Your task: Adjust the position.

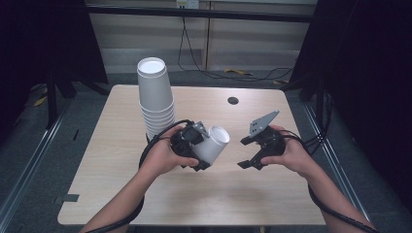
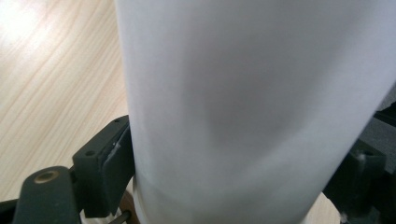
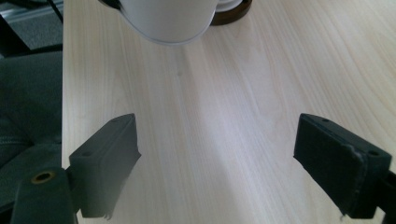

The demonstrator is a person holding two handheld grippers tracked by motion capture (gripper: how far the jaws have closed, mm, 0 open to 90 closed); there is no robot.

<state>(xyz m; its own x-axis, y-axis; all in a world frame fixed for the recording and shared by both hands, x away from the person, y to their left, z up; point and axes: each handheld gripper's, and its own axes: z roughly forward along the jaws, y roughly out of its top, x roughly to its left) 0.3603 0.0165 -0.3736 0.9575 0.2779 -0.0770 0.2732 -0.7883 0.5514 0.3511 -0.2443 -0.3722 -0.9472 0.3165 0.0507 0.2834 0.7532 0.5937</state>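
A single white paper cup [image 1: 214, 144] lies tilted in my left gripper [image 1: 201, 148], its mouth turned up and to the right above the table's middle. In the left gripper view the cup [image 2: 243, 107] sits between both black pads [image 2: 112, 158], which press on its sides. A tall stack of white paper cups [image 1: 155, 99] stands upside down behind the left hand. My right gripper [image 1: 248, 153] hovers to the right of the held cup, jaws wide apart with nothing between them. In the right gripper view the held cup's rim [image 3: 170, 23] sits ahead of the gripper [image 3: 217, 158].
The light wooden table [image 1: 194, 204] has a small dark round hole [image 1: 232, 100] near its back right. A brown disc [image 3: 233, 11] lies under the stack's base. Black cables trail from both grippers; dark floor and frame posts surround the table.
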